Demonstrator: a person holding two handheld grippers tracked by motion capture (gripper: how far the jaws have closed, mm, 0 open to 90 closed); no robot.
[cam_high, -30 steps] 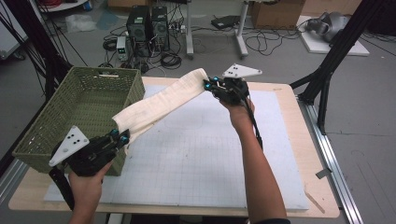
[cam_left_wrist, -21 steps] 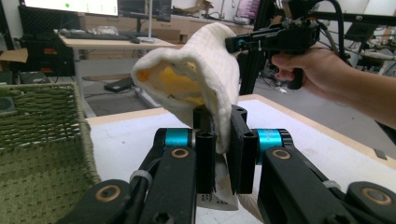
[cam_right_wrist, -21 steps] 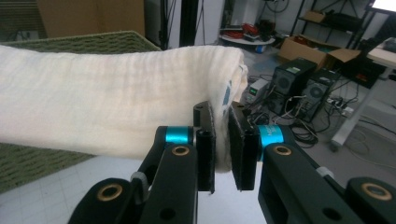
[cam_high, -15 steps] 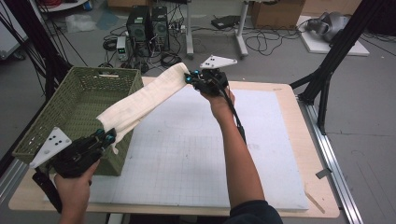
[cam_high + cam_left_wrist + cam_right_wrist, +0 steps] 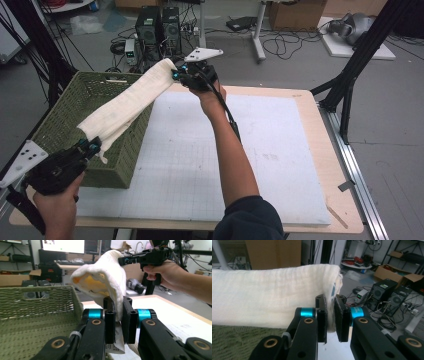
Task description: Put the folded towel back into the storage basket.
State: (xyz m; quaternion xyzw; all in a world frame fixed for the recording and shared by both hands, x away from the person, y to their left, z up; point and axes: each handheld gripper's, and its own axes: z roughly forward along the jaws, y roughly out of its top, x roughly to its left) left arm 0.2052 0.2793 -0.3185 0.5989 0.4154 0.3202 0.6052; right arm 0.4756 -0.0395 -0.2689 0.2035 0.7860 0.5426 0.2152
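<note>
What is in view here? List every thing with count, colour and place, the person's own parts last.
folded cream cloth towel: one, cream, stretched in the air between both tools, over the basket's near right edge.
green woven plastic basket: one, olive green, left side of the table.
white gridded cutting mat: one, white, covering most of the table top.
light wooden table: one, pale wood, under the mat.
black desktop computer towers: two, black, on the floor beyond the table.
brown cardboard box: one, brown, on the floor at the far right.
left tool: one, black with blue rings, near left, shut on the towel's near end.
right tool: one, black, at the far edge, shut on the towel's far end.
</note>
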